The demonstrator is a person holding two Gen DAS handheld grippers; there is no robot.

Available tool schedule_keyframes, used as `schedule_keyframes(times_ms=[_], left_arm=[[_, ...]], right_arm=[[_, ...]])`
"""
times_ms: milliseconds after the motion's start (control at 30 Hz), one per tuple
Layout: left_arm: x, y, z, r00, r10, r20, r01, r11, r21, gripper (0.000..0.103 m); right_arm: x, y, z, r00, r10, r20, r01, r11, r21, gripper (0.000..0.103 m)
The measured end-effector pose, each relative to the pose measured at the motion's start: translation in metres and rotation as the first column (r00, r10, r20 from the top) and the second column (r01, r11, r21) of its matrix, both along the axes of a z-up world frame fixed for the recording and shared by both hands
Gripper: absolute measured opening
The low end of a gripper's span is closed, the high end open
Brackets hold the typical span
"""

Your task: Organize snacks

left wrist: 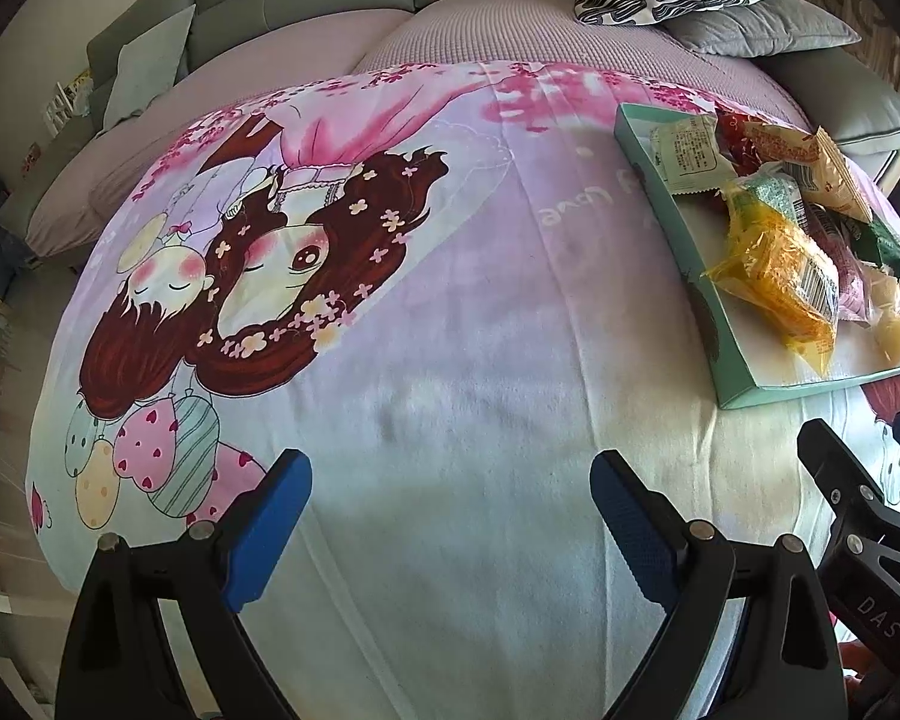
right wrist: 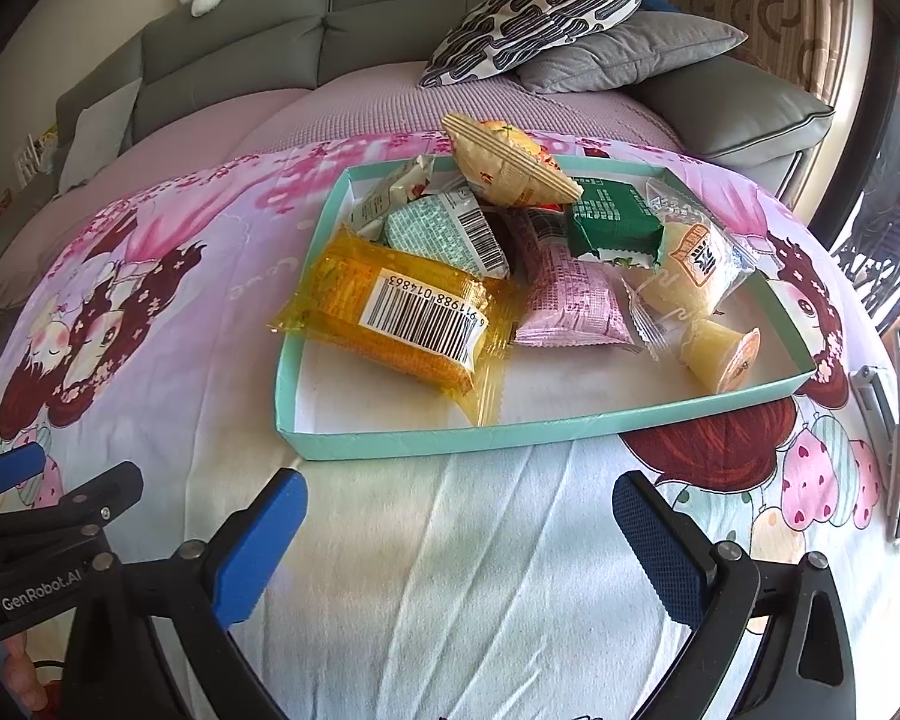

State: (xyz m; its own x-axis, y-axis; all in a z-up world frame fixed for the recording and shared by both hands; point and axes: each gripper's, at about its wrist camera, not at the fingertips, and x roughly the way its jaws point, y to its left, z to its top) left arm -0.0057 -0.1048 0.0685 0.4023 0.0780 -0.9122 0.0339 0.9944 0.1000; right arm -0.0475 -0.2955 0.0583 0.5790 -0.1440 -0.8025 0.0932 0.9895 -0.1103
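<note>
Nearest to me, the right gripper (right wrist: 459, 534) hangs over the cartoon blanket (right wrist: 450, 570) with its blue-padded jaws spread wide and nothing between them. The left gripper (left wrist: 450, 510) sits just off at its 9 o'clock, jaws equally wide, only bare blanket in the gap.

Straight ahead of the right gripper, at its 12 o'clock and near but not touching, lies the teal tray (right wrist: 426, 438), a shallow box with a white floor. From the left gripper it sits out at about 2 o'clock, further off.

All the snacks I can see are piled in the tray. Closest to the right gripper is the yellow packet (right wrist: 354, 300) with a big barcode, its tail draped over the near-left part of the tray. Just at its 3 o'clock lies a pink packet (right wrist: 570, 306), and further right a small jelly cup (right wrist: 720, 354) on its side beside a clear-wrapped pale snack (right wrist: 690, 276). Behind them sit a green packet (right wrist: 618, 216) and a pale teal packet (right wrist: 444, 234), with a ridged cream-and-orange packet (right wrist: 510, 162) propped on top at the far side.

Beyond the tray, at 12 o'clock, a black-and-white patterned cushion (right wrist: 540, 12) rests on a grey cushion (right wrist: 630, 54) against the grey sofa back (right wrist: 240, 42).
</note>
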Motion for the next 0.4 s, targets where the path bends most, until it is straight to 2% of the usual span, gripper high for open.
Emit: schedule_keyframes(times_ms=[133, 300, 400], left_arm=[[0.000, 0.000, 0.002, 1.000, 0.000, 0.011, 0.000, 1.000, -0.014, 0.094], [-0.004, -0.001, 0.010, 0.998, -0.009, 0.062, 0.010, 1.000, -0.025, 0.094], [-0.003, -0.001, 0.009, 0.998, -0.015, 0.053, 0.017, 0.999, -0.033, 0.094]], right_arm=[[-0.001, 0.000, 0.001, 1.000, 0.002, 0.003, -0.002, 1.000, 0.001, 0.103], [-0.002, 0.000, 0.001, 1.000, 0.001, 0.003, -0.001, 1.000, 0.001, 0.103], [-0.002, 0.000, 0.001, 1.000, 0.001, 0.003, -0.001, 1.000, 0.000, 0.103]])
